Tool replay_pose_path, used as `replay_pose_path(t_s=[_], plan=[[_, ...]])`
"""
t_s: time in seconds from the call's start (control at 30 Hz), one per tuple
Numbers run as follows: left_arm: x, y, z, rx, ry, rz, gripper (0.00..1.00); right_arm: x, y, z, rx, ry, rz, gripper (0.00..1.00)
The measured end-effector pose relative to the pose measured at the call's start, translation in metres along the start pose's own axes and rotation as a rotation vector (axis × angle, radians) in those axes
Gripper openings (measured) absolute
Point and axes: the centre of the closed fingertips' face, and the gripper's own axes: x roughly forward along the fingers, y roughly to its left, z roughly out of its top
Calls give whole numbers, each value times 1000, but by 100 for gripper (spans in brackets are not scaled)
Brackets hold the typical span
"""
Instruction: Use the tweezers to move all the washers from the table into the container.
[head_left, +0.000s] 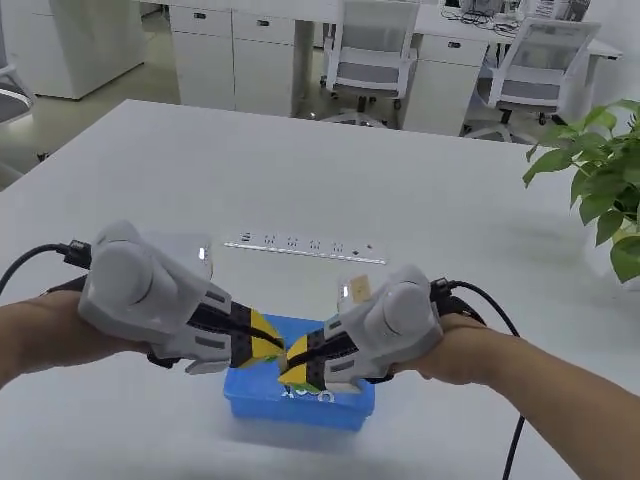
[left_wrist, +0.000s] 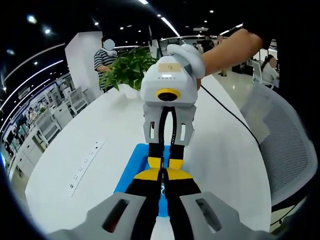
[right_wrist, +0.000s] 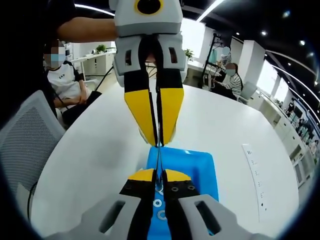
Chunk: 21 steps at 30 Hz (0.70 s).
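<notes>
L hand (head_left: 45, 338) comes in from left of the blue container (head_left: 300, 408), forearm about level, wrist straight, wrapped round the grey body of the left gripper (head_left: 266, 342), which slants down and in over the container's left half. Its yellow-tipped jaws are closed onto the tweezers (right_wrist: 160, 160), seen in the right gripper view as a thin metal sliver that sticks out of its tips (right_wrist: 159, 141) above the container. The sliver runs on between the jaws of the right gripper (right_wrist: 159, 175), which stand at a narrow slit either side of it; can't tell if they actually pinch it. Washers (right_wrist: 157, 203) lie inside the container, at least two rings on the blue floor between the right gripper's jaws. In the head view the two grippers meet nose to nose over the container's middle, tips almost touching. R hand (head_left: 460, 350) reaches in from right of the container, forearm rising from the lower right corner, a black cable trailing off the wrist. Writing: white print on the container's front wall, too blurred to read; in the left gripper view a small word on the right gripper's shell, approx. "RENSE", not sure. White power strip (head_left: 305, 247) lies on the table (head_left: 300, 170) beyond the container; a green plant (head_left: 600, 180) stands well to its right.
</notes>
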Motion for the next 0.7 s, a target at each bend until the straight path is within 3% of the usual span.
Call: replay_pose_path(t_s=[0.3, 0.7], plan=[[-11, -9, 1, 29, 31, -16, 5, -8, 7, 7, -43, 29, 7, 6], [-18, -24, -9, 40, 76, -45, 5, -18, 23, 9, -69, 83, 23, 6]])
